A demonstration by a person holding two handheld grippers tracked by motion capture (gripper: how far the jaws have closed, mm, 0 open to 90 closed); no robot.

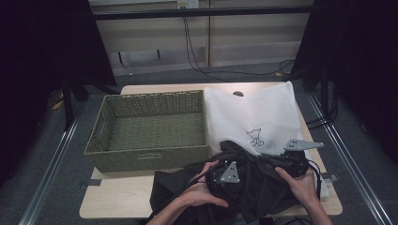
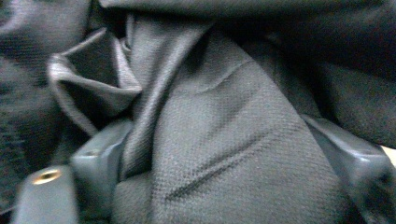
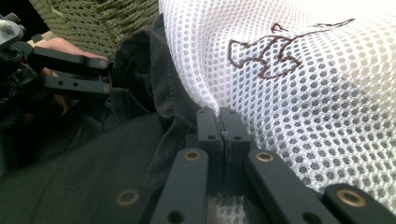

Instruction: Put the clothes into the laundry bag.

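The limp black woven garment (image 1: 244, 187), lower centre, lies between the left claw's (image 2: 224, 154) parted jaws; the right claw (image 3: 223, 128) pinches the soft white mesh bag's (image 3: 299, 70) edge, the best hold.

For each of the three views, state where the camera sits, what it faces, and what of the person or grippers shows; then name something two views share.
High view: above the table, looking down on basket, mesh bag; forearms, both grippers.
Left gripper view: on left gripper, facing dark cloth; open jaws.
Right gripper view: on right gripper, shut on the bag's edge.
Shared: bag's brown logo.
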